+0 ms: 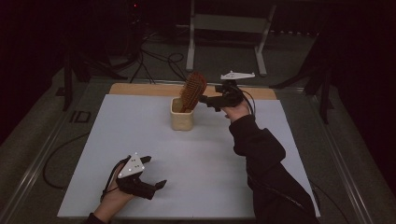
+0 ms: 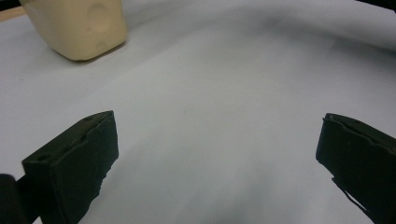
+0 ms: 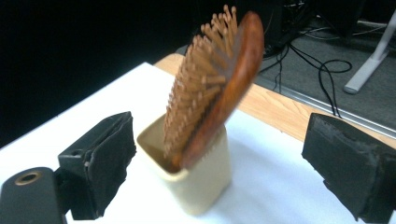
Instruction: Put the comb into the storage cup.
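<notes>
A wooden hairbrush (image 1: 193, 90) (image 3: 212, 88) stands handle-down in a cream cup (image 1: 181, 117) (image 3: 198, 186) at the back middle of the white mat, leaning to the right with its bristles facing left. My right gripper (image 1: 208, 101) (image 3: 219, 156) hovers just right of the brush head, open, with brush and cup ahead between its jaws and neither pad touching them. My left gripper (image 1: 155, 171) (image 2: 217, 154) rests low over the mat's near left part, open and holding nothing. The cup (image 2: 79, 28) sits far ahead of it.
The white mat (image 1: 140, 135) covers most of the table, and a wooden strip (image 1: 140, 88) shows at the back edge. Behind the table stand a metal frame (image 1: 224, 23) and black cables (image 1: 159, 60) on the floor. A dark sleeve (image 1: 261, 158) crosses the mat's right side.
</notes>
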The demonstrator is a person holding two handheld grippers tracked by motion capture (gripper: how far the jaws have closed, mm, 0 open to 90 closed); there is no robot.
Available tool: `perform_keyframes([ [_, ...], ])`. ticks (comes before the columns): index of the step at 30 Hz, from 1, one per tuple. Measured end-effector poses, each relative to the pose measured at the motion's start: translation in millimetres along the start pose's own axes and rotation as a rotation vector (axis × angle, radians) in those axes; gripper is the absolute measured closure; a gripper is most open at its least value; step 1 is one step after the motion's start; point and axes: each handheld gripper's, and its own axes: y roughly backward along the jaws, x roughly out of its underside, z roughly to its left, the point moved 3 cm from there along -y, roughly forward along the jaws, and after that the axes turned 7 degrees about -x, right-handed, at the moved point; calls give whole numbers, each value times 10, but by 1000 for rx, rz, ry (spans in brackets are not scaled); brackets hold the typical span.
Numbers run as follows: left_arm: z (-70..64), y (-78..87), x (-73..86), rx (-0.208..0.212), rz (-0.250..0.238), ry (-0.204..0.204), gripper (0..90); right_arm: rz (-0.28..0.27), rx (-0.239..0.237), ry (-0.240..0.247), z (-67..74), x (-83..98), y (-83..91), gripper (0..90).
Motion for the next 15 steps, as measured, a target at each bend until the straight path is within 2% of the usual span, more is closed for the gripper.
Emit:
perform_keyframes([
  [11,2,33,-19,-6,-8,6,0,1,0,16,-18,275,233,91],
  [15,5,50,-25,-12,1,-10,0,7,-4,19,-15,404,322,91],
])
